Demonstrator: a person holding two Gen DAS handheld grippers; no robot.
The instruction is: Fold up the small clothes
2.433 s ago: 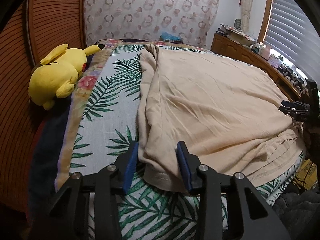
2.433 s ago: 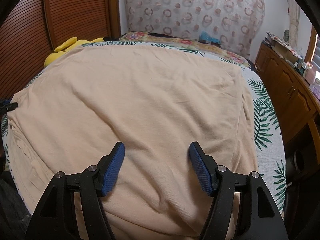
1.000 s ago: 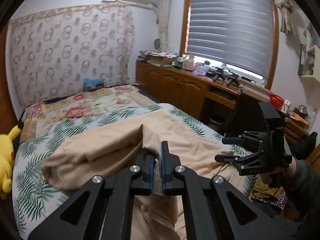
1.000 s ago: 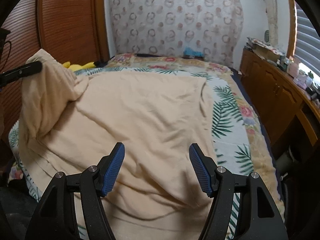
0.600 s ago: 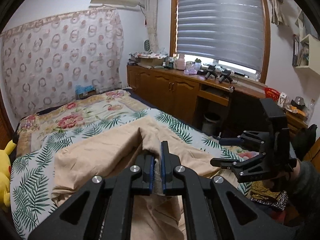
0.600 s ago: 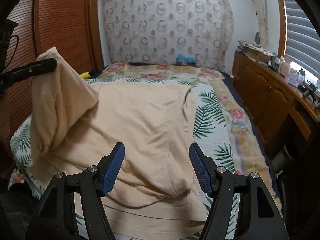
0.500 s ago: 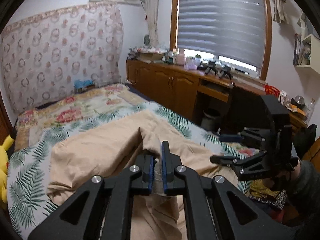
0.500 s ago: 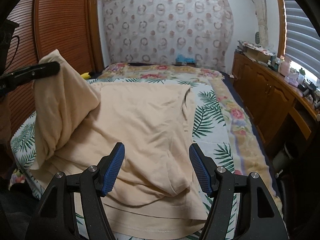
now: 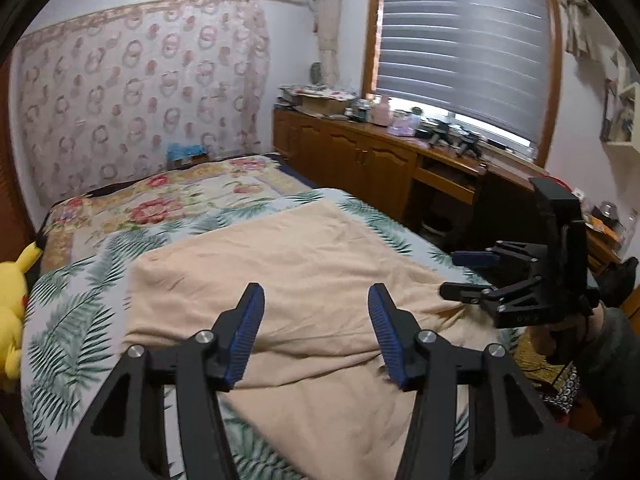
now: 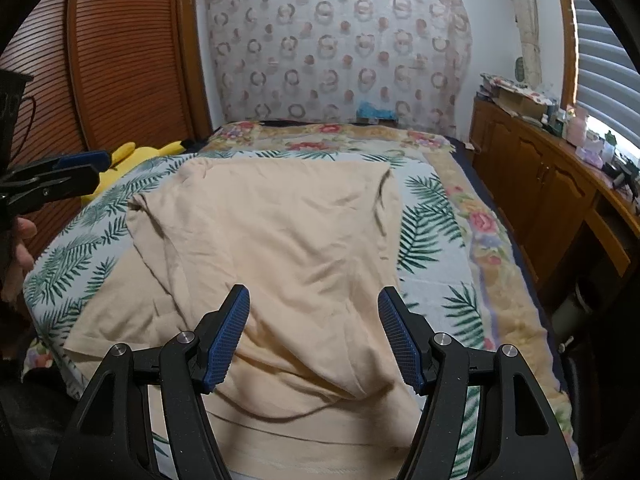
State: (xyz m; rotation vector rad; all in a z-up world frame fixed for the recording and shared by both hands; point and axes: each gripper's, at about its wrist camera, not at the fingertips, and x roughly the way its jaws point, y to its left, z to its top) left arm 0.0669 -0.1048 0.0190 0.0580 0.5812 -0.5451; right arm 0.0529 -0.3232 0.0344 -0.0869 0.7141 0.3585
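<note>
A beige shirt [image 9: 312,272] [image 10: 280,232] lies spread on the bed, its left side folded over the middle in loose wrinkles. My left gripper [image 9: 316,300] hovers above the near part of the shirt. Its jaws are opening and nothing is between the blue pads. In the right wrist view the left gripper [image 10: 76,172] shows at the left edge, off the cloth. My right gripper [image 10: 314,296] stands open over the shirt's near hem, holding nothing. It also shows as the right gripper [image 9: 452,276] at the bed's right side.
The bed carries a leaf-print sheet [image 9: 72,320] [image 10: 432,232]. A yellow plush toy [image 9: 12,292] [image 10: 132,160] lies at its left edge by a slatted wooden door [image 10: 120,60]. Wooden cabinets [image 9: 360,160] [image 10: 540,184] with clutter line the right, under a blinded window.
The left gripper, shut on a raised fold of the shirt before, has opened and let it go. The fold now lies flat on the shirt. The right gripper stayed put.
</note>
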